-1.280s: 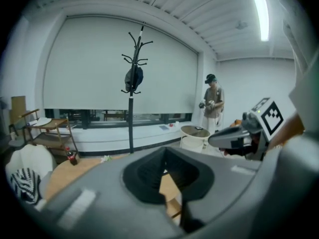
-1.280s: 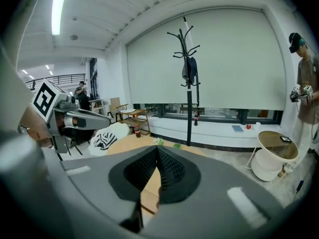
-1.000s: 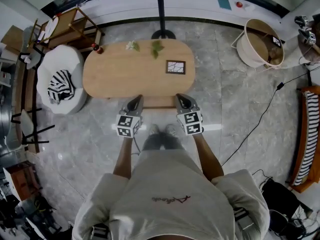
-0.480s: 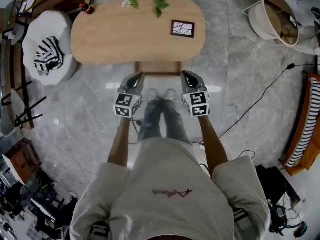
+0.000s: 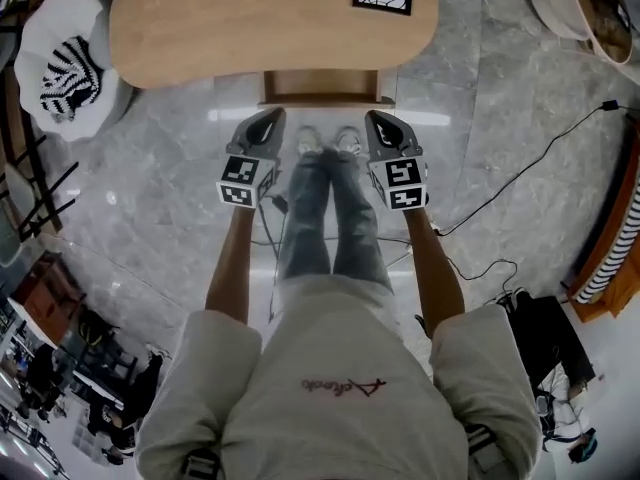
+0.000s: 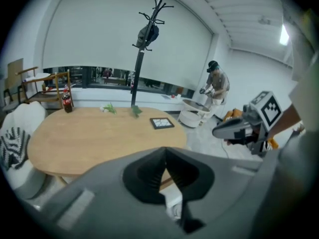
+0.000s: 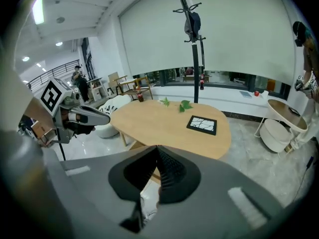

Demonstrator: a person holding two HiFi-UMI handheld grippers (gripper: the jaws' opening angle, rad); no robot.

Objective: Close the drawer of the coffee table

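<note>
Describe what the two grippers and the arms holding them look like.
The left gripper and right gripper match: dark grey tapered shells with ribbed black pads, each bearing a white cube with black square markers. The arms are bare below the short sleeves of a pale shirt.

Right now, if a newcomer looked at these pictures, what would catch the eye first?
The oval light-wood coffee table fills the top of the head view, with its wooden drawer pulled out from the near edge. Just in front of it, the left gripper and right gripper hover side by side, jaws together and empty.
</note>
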